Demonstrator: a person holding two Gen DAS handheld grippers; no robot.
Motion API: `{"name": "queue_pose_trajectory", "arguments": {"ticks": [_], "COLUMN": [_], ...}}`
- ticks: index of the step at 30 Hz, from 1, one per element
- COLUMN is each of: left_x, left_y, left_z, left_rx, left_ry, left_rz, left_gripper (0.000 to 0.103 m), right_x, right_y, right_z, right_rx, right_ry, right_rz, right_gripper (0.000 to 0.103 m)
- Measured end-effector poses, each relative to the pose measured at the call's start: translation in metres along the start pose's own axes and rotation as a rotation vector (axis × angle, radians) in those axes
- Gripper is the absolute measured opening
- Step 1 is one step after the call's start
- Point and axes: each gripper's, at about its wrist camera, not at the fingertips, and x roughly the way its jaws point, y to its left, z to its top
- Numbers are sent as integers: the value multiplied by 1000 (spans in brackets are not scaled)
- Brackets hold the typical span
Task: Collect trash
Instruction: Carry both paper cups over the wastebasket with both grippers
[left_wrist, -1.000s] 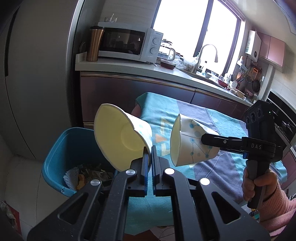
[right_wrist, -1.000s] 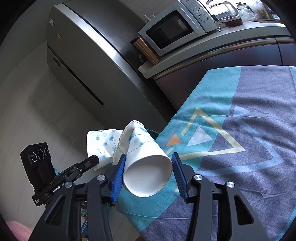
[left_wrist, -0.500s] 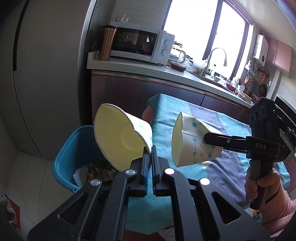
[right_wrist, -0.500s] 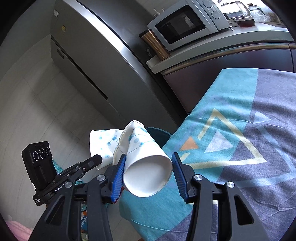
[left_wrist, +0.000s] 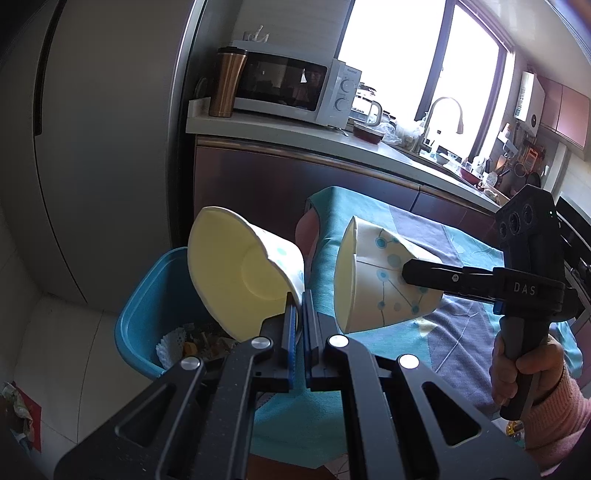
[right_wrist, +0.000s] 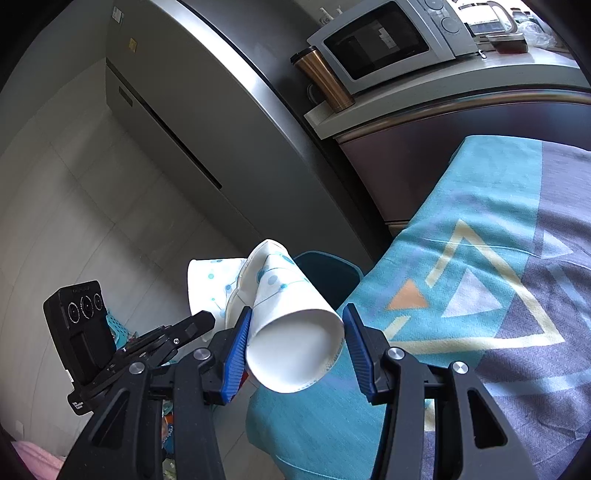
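My left gripper (left_wrist: 300, 306) is shut on the wall of a dented white paper cup (left_wrist: 240, 280) with blue dots, whose mouth faces the camera. That cup hangs over the near edge of a blue trash bin (left_wrist: 147, 314). My right gripper (right_wrist: 295, 332) is shut on a second dotted paper cup (right_wrist: 291, 332), gripped across its base end, with its mouth crumpled. In the left wrist view this second cup (left_wrist: 376, 280) hangs over the table's corner, just right of the first. The right wrist view shows the left gripper (right_wrist: 207, 319) with its cup (right_wrist: 210, 284) at lower left.
The bin stands on the floor between a steel fridge (left_wrist: 92, 147) and a table with a teal patterned cloth (right_wrist: 480, 258). Paper scraps (left_wrist: 192, 339) lie in the bin. A counter (left_wrist: 295, 133) behind carries a microwave and a copper tumbler. A hand in a pink sleeve (left_wrist: 524, 369) holds the right gripper.
Both grippers have carried their cups sideways, off the table's end and nearer the bin. Both grips are unchanged.
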Motion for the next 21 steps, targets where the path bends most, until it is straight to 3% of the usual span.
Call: {"name": "queue_pose_trajectory", "arguments": {"ticks": [21], "left_x": [7], "left_y": [23], "left_z": [-2], "left_rx": [-35], "left_ry": [20], "left_rz": [48], "left_gripper": [3], "right_x": [24], "right_y": [13], "right_z": [8], "right_rx": [-28], "right_ry": [47], "right_rz": [-4], "right_gripper": [47]}}
